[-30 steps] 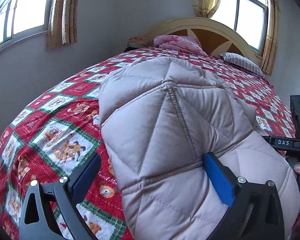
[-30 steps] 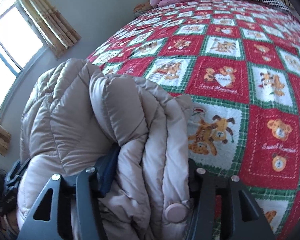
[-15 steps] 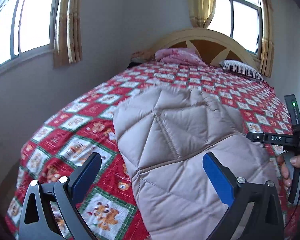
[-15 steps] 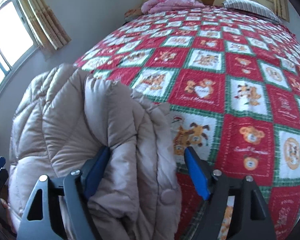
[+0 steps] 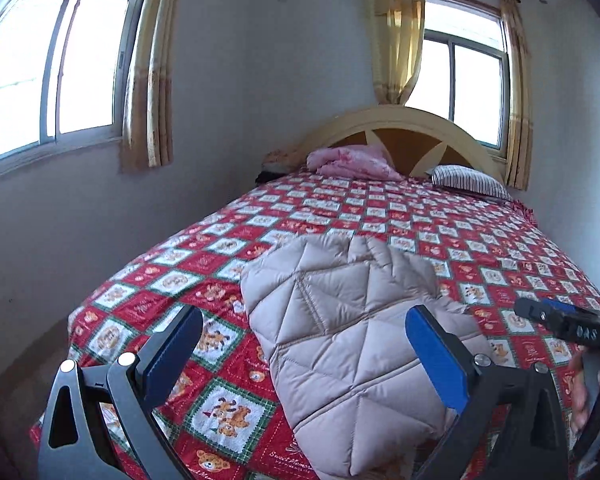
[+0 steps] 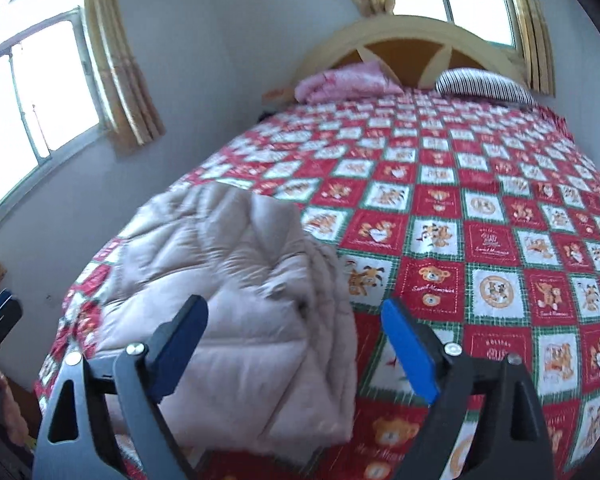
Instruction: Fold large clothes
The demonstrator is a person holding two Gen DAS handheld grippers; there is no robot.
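Both tongs are spread and nothing is pinched: the right gripper point(image 6: 294, 348), whose jaws have just been opening, and the left gripper point(image 5: 304, 354) are held above the folded beige padded coat point(image 5: 352, 320). It lies at the near left corner of the bed point(image 6: 500, 240). Being puffy, the fold could be sprung open, or the bundle slid off the near edge.

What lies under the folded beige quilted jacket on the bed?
The folded jacket rests directly on the red teddy-bear patterned bedspread, near the foot of the bed. The bedspread shows all around it; whatever sits directly beneath or between the jacket's folded layers is covered.
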